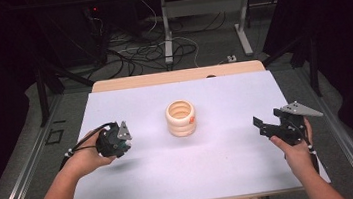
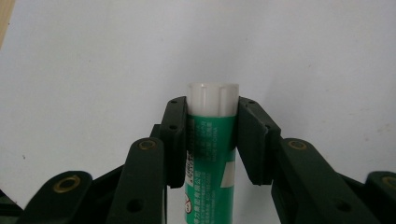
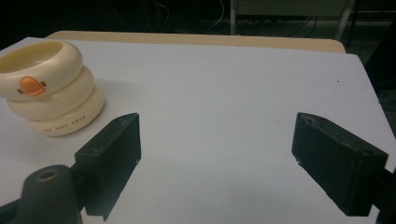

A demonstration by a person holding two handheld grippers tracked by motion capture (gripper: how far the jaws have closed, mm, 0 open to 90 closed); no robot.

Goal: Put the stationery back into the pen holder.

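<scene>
A cream ribbed cup (image 1: pixel 180 118), shaped like three stacked rings with a small orange mark on its top ring, is standing upright near the middle of the white table mat (image 1: pixel 221 160), and everything else is arranged around it. To the left of the cup and a little nearer the person, the left gripper (image 1: pixel 119 142) is being held in the person's left hand (image 1: pixel 86 157), pointing down toward the mat. In the left gripper view its jaws are closing narrowly on a green tube (image 2: pixel 211 140) with a white ribbed cap, one jaw pressing each side of the tube just below the cap, with the cap end poking out past the jaw tips over the bare mat. To the right of the cup, well apart from it and also a little nearer the person, the right gripper (image 1: pixel 266 122) is being held in the right hand (image 1: pixel 296 149), with its jaw tips pointing toward the cup. In the right gripper view its jaws are standing wide apart with nothing between them, and the cup is sitting at the upper left, beyond the left jaw, showing its orange mark and a line of small lettering on its lowest ring. Behind the cup, the wooden table edge (image 1: pixel 177 76) is showing past the far end of the mat.
</scene>
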